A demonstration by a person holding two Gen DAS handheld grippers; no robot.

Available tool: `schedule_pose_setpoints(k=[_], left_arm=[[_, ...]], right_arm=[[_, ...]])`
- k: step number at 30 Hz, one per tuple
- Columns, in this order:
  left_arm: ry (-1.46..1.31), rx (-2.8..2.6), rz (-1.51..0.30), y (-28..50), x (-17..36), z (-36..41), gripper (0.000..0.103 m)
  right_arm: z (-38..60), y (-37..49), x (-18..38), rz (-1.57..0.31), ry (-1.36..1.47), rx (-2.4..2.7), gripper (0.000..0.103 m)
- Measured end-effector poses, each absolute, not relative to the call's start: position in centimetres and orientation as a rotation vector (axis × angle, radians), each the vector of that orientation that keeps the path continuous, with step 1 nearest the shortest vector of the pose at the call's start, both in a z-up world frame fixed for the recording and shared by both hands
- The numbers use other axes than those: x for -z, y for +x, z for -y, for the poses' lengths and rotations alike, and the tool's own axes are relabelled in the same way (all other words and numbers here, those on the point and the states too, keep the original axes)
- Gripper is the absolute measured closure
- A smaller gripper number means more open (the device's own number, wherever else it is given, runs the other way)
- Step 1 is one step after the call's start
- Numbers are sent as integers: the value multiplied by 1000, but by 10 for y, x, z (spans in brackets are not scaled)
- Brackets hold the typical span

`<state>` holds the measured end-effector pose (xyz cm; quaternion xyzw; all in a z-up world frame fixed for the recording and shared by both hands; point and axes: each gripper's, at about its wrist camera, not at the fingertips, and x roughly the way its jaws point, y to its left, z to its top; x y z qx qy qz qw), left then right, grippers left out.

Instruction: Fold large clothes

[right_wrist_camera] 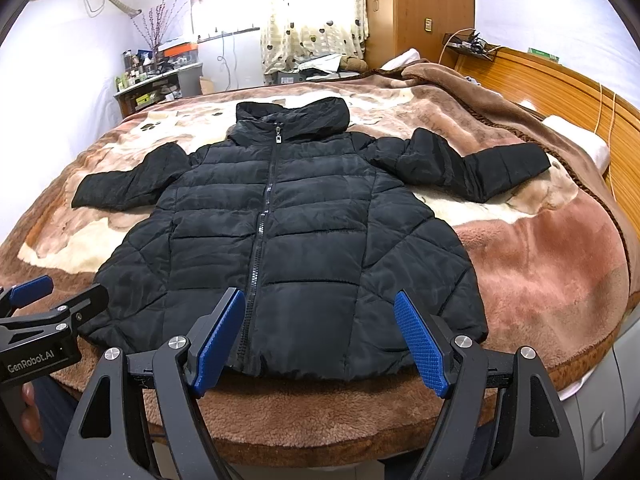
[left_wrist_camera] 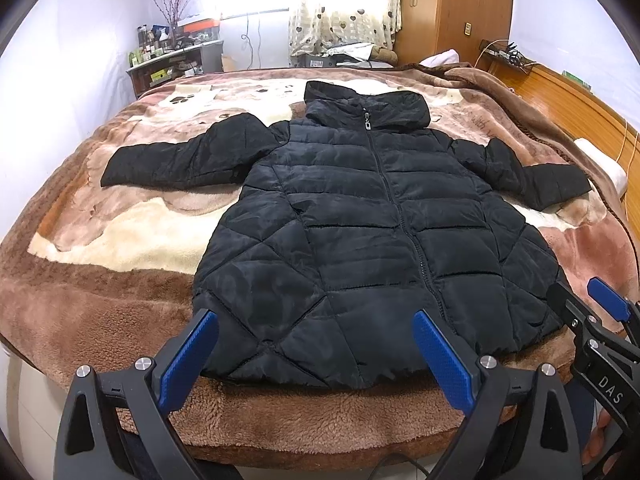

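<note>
Black quilted nylon fills my left wrist view: the jacket (left_wrist_camera: 360, 232) lies face up and zipped on the bed's brown fleece blanket (left_wrist_camera: 120, 320), hood away from me, hem toward me at the near edge of the bed. My left gripper (left_wrist_camera: 316, 356) hangs over the hem with its fingers spread wide and nothing between them. Its left sleeve (left_wrist_camera: 184, 156) stretches flat outward, clear of the body. At the lower right corner I see the right gripper (left_wrist_camera: 588, 300) near the hem corner on that side; from this angle I think it is parted, but I would not swear to it.

From the right wrist view, the right gripper (right_wrist_camera: 320, 340) shows plainly: fingers apart, empty, poised above the hem just right of the zip (right_wrist_camera: 264, 216). The right sleeve (right_wrist_camera: 472, 164) lies out across the blanket with a kink near the shoulder.

Nothing is folded yet, so I judge the first step is bringing the sleeves in. To do that well I would take each cuff with a deep pinch, since the padded shell is slippery and springy, lift it only a little, and lay it across the chest without dragging the body askew. I would press the fold down before releasing, or the filling may push it back open.
</note>
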<state>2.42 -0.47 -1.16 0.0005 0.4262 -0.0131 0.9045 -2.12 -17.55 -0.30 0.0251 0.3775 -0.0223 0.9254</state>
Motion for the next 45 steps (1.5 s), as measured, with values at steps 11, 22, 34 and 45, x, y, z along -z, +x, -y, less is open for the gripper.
schedule_pose_setpoints(k=[11, 22, 34, 45], left_arm=[[3, 28, -885, 25, 11, 3, 5], [10, 22, -878, 27, 12, 3, 5], [-27, 49, -870, 46, 7, -14, 4], [-137, -40, -798, 141, -6, -126, 1]], right_arm=[[176, -21, 3, -773, 52, 46, 26], [175, -20, 3, -776, 50, 47, 26], [174, -1, 2, -772, 47, 32, 26], [142, 81, -18, -686, 41, -90, 26]])
